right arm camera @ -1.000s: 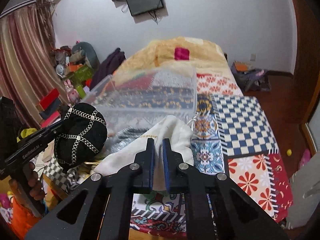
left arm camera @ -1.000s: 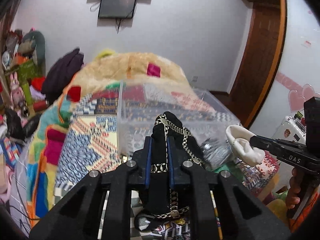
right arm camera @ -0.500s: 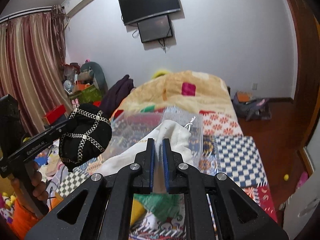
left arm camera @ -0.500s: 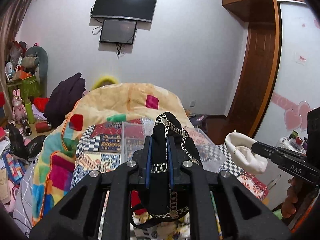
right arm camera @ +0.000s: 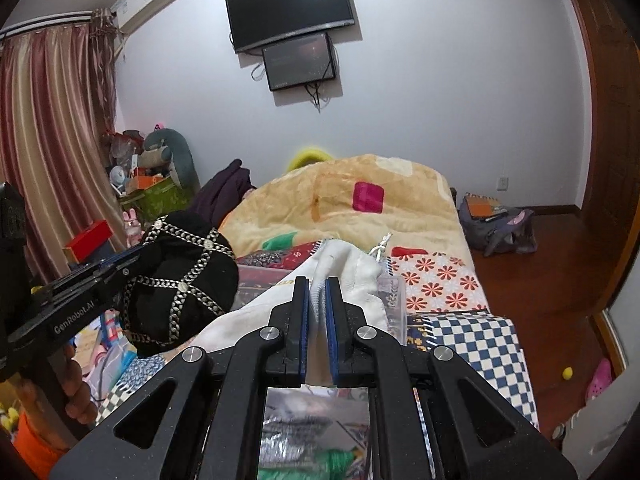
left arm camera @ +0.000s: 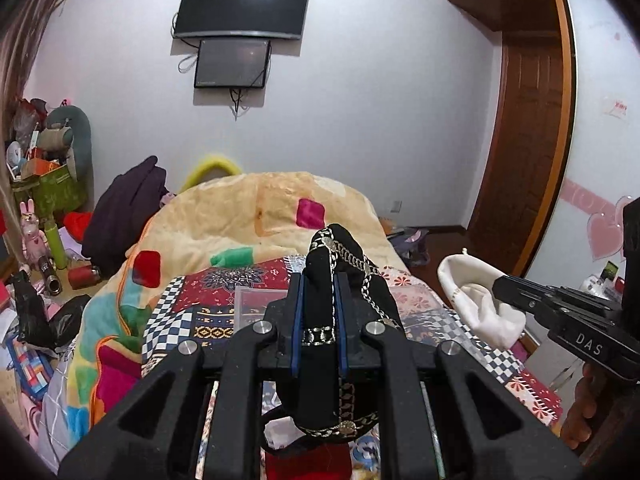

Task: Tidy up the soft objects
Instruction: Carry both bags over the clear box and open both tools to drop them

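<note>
My left gripper (left arm camera: 319, 280) is shut on a black hat with silver chain trim (left arm camera: 347, 276), held up above the bed. The same black hat (right arm camera: 180, 284) shows at the left of the right wrist view, clamped in the left gripper (right arm camera: 132, 262). A white cloth pouch with a drawstring (right arm camera: 352, 272) is pinched between the pads of my right gripper (right arm camera: 318, 284), which is shut on it. In the left wrist view that white pouch (left arm camera: 476, 296) hangs from the right gripper (left arm camera: 498, 286) at the right. A clear plastic bin (left arm camera: 256, 308) lies below, mostly hidden by both grippers.
The bed carries a patchwork cover (right arm camera: 472, 336) and a heaped yellow blanket (left arm camera: 264, 208). A dark garment (left arm camera: 124, 208) and toy clutter (left arm camera: 52, 184) line the left. A TV (left arm camera: 244, 0) hangs on the far wall; a backpack (right arm camera: 496, 228) sits on the wood floor at right.
Both grippers have risen and tilted up with the hat and the pouch still held. The clear bin has dropped low in both views and more wall and TV show.
</note>
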Demonstrator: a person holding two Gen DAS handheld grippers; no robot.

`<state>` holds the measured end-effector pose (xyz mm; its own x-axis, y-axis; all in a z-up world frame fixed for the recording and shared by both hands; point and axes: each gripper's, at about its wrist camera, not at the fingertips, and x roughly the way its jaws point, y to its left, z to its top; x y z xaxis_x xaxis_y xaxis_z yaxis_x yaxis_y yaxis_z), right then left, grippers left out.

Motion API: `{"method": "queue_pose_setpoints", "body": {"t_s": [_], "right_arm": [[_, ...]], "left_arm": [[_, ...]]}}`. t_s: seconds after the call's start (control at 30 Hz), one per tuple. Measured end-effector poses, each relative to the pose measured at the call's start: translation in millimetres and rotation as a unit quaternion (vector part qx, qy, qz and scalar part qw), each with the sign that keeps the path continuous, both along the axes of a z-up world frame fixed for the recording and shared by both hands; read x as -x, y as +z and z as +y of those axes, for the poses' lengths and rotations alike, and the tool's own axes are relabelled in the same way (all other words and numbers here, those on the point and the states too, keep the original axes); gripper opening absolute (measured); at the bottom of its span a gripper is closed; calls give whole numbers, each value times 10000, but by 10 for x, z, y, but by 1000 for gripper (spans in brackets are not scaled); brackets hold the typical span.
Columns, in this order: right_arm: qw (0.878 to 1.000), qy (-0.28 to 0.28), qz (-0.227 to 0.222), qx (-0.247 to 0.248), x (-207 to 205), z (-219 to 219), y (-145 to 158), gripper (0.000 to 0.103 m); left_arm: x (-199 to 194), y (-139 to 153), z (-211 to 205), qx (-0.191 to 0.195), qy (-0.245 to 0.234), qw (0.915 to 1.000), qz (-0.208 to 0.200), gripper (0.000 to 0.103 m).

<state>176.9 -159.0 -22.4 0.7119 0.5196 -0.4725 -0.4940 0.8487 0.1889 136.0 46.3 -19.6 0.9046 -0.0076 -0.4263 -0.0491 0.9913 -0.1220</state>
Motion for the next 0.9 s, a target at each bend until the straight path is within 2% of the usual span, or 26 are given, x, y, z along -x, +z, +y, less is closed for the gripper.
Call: {"method": "queue_pose_setpoints", "body": {"t_s": [0.17, 0.33, 0.63, 0.73, 0.83, 0.9], "right_arm": [[9995, 30, 251, 204, -191, 127, -163, 7], [9971, 77, 569, 506, -334, 270, -362, 7], [9901, 252, 1040, 904, -447, 388, -637, 7], [9883, 320, 1101, 1009, -447, 413, -662, 8], [9873, 333, 1091, 1104, -410, 408, -647, 8], [9876, 343, 1067, 1101, -396, 396, -618, 12]], "left_arm": [[-311, -187, 11, -58, 34, 9994, 341, 13], [-597, -427, -27, -92, -117, 9961, 870, 13], [-792, -779, -160, -240, -413, 9867, 1552, 13], [-786, -825, -181, -251, -443, 9845, 1677, 14], [-746, -813, -196, -241, -482, 9846, 1663, 20], [-686, -771, -207, -273, -472, 9856, 1600, 26]]}}
